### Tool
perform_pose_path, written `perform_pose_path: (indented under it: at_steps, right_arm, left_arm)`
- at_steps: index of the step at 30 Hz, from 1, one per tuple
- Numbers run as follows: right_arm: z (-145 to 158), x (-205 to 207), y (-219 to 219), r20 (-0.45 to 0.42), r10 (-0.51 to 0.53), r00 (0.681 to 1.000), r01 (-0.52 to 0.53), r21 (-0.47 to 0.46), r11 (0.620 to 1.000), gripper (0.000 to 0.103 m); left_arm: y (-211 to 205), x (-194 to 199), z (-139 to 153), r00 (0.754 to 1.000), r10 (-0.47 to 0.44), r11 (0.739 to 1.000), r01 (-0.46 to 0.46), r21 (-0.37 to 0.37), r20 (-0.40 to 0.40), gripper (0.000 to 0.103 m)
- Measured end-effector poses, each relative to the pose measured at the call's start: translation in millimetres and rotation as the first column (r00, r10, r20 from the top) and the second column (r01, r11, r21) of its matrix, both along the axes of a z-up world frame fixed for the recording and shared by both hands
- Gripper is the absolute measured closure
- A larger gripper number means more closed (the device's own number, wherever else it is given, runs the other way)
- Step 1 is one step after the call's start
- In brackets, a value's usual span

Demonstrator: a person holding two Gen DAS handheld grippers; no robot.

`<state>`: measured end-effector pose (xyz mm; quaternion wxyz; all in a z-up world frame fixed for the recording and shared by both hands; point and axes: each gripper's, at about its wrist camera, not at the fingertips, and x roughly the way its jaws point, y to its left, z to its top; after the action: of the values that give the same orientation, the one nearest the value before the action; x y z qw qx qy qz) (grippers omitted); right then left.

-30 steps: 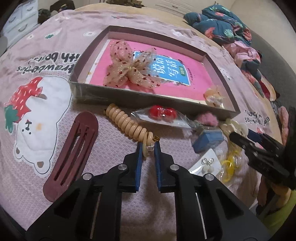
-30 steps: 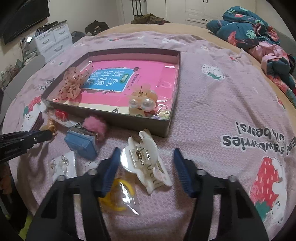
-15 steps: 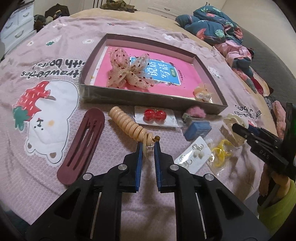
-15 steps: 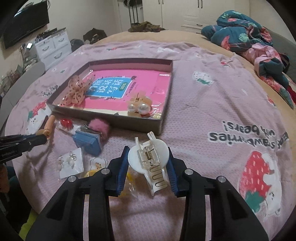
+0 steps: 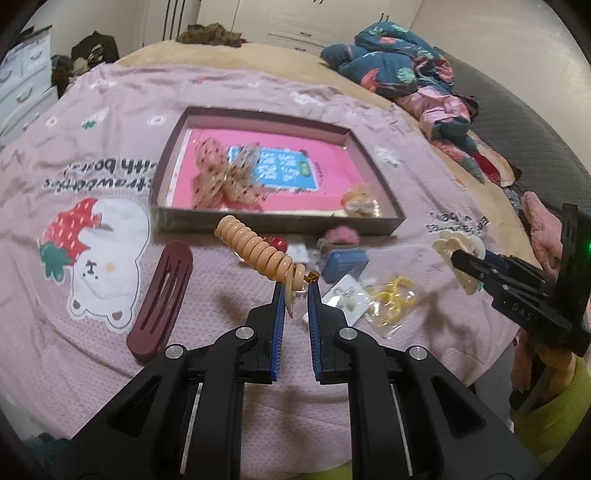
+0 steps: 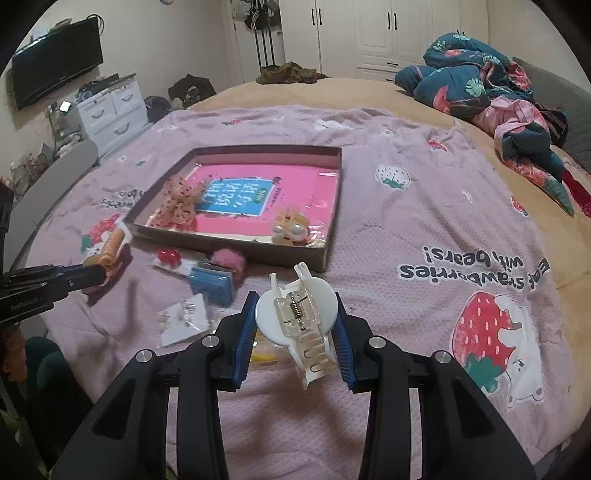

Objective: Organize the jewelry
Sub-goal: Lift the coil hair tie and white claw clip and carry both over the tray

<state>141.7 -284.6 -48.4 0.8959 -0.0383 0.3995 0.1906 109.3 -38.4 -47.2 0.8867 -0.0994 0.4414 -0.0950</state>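
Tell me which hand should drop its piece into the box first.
Probably right: its tool holds the white hair claw close to the box. The left tool pinches a dangling coil hair tie.

A pink blanket (image 6: 424,229) printed with strawberries and bears spreads beneath and ahead of the jaws. Far beyond them to the right lies a heap of teal floral bedding (image 6: 476,81). Far ahead left stand a white drawer unit (image 6: 110,107) and a wall-mounted television (image 6: 55,62); white wardrobes (image 6: 373,33) straight ahead
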Motion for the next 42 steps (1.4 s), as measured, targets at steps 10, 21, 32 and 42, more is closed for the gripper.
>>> perform_pose_path:
  at_steps: [10, 21, 32, 42]
  right_arm:
    - [25.8, -7.4, 14.5, 0.028, 0.02, 0.999, -0.02, 0.016, 1.0, 0.066]
    - [58.5, 6.9, 36.2, 0.084, 0.053, 0.995, -0.057, 0.047, 0.997, 0.066]
    - [75.7, 37.4, 53.2, 0.123, 0.076, 0.99, -0.085, 0.067, 0.994, 0.066]
    - [82.3, 77.5, 52.1, 0.146, 0.056, 0.988, -0.065, 0.058, 0.996, 0.066]
  left_arm:
    - [1.1, 7.0, 26.3, 0.999, -0.015, 1.0, 0.015, 0.011, 0.051, 0.097]
    - [20.0, 31.0, 54.6, 0.995, 0.01, 0.999, -0.013, 0.033, 0.098, 0.097]
    - [30.6, 58.4, 61.1, 0.994, 0.027, 0.998, -0.032, 0.051, 0.105, 0.097]
    - [23.9, 97.0, 53.6, 0.996, 0.008, 0.998, -0.014, 0.06, 0.094, 0.097]
